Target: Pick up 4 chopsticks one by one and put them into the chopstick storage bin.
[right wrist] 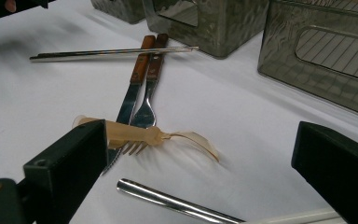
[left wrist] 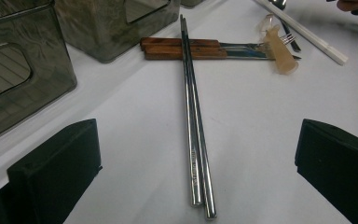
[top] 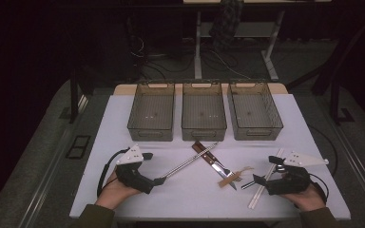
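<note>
**A:** Looking at this one, both hands seem parked at the start of a pick. The left hand-held gripper (top: 158, 181) has its jaws spread wide with nothing between the pads, and the near tips of the steel chopsticks (left wrist: 195, 140) lie on the white surface (top: 123, 142) right in front of it, between the jaws but not touched. My guess: grabbing those is the step in hand.

**B:** Agreed. Right hand-held gripper (top: 248, 184) is wide too, empty, hovering near the white chopsticks (top: 265, 178) and a shiny metal handle (right wrist: 177, 203).

**A:** Next move for the left, I'd say: ease forward and down so the pads straddle both sticks, then close. They're thin and flat on the surface, so getting under them could be fiddly.

**B:** What's in the way though? The far end of the steel pair rests across the wooden-handled knife (left wrist: 182, 43) and wooden-handled fork (right wrist: 150, 88). Lifting could drag those.

**A:** Yeah, plus the translucent plastic spoon (right wrist: 135, 133) lies over the knife and fork. Three smoky bins (top: 203, 116) sit behind everything, all apparently empty, well apart from the cutlery.
</note>
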`<control>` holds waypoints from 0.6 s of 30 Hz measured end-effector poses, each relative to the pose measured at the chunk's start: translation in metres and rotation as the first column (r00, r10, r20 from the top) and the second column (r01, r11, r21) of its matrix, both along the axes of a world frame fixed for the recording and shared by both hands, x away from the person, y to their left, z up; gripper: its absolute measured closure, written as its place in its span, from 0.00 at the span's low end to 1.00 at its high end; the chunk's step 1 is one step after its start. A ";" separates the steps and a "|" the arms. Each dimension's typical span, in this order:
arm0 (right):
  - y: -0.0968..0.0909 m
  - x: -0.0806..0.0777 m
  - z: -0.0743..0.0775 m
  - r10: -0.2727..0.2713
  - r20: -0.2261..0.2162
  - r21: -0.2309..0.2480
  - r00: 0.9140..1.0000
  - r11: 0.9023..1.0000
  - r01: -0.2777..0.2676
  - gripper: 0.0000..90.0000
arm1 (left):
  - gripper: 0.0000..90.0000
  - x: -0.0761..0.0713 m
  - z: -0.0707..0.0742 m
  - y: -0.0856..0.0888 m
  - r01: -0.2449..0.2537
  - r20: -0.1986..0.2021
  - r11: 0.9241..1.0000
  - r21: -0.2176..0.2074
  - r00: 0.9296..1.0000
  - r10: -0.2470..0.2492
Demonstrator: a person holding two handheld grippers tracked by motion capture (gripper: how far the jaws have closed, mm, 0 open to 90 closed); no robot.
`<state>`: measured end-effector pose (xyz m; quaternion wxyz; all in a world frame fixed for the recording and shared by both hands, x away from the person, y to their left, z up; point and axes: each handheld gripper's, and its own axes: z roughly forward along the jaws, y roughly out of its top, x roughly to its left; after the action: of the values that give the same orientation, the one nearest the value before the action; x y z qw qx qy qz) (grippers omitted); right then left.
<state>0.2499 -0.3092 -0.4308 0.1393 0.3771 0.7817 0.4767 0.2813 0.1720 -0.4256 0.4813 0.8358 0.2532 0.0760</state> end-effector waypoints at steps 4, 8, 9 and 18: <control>-0.001 0.000 0.000 0.000 -0.011 0.001 1.000 1.000 0.000 0.04 | 0.00 -0.001 0.000 0.002 -0.009 -0.002 1.000 -0.005 1.000 0.009; -0.003 0.002 0.001 -0.008 -0.026 0.003 1.000 1.000 0.008 0.04 | 0.00 -0.002 0.000 0.005 -0.017 -0.005 1.000 -0.019 1.000 0.017; -0.003 0.003 0.001 -0.010 -0.030 0.003 0.999 1.000 0.010 0.04 | 0.00 -0.002 0.000 0.005 -0.018 -0.005 1.000 -0.017 1.000 0.018; -0.004 0.006 0.007 -0.023 -0.043 -0.029 0.999 0.999 0.021 0.15 | 0.00 -0.005 -0.002 0.010 -0.038 -0.008 0.999 -0.009 0.999 0.038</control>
<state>0.2561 -0.3131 -0.4239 0.1331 0.3938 0.7871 0.4556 0.2761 0.1817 -0.4274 0.4825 0.8289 0.2712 0.0807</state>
